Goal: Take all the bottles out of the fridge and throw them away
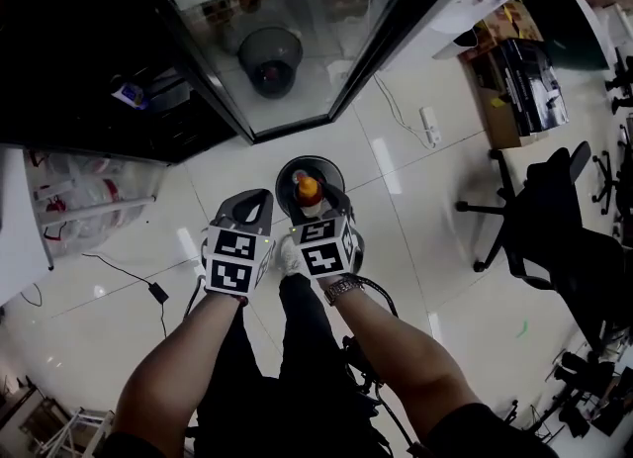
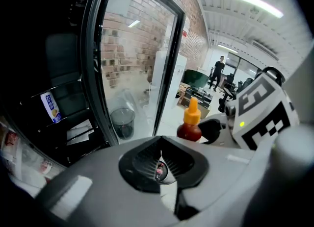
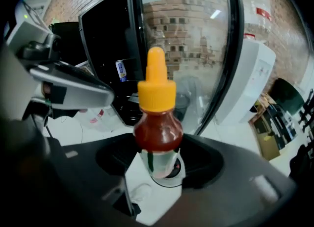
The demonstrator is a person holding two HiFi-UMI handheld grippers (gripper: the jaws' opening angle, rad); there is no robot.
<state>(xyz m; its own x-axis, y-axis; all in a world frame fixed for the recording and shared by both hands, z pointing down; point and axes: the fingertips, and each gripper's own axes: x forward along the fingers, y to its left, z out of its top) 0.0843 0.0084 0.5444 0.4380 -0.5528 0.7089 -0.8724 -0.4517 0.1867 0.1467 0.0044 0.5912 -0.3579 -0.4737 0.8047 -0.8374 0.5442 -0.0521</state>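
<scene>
Right gripper (image 1: 311, 199): jaws hold the red bottle (image 3: 158, 132) with the orange cap.
Left gripper (image 1: 247, 211): jaws closed, nothing inside.
Fridge door (image 1: 297, 41): open.

The bottle (image 3: 157, 125) was small and full of red sauce, with a tall orange cap. It stood upright, held in the right gripper (image 3: 159, 169). The fridge (image 1: 89, 50) was dark inside, its glass door (image 1: 297, 41) wide open.
</scene>
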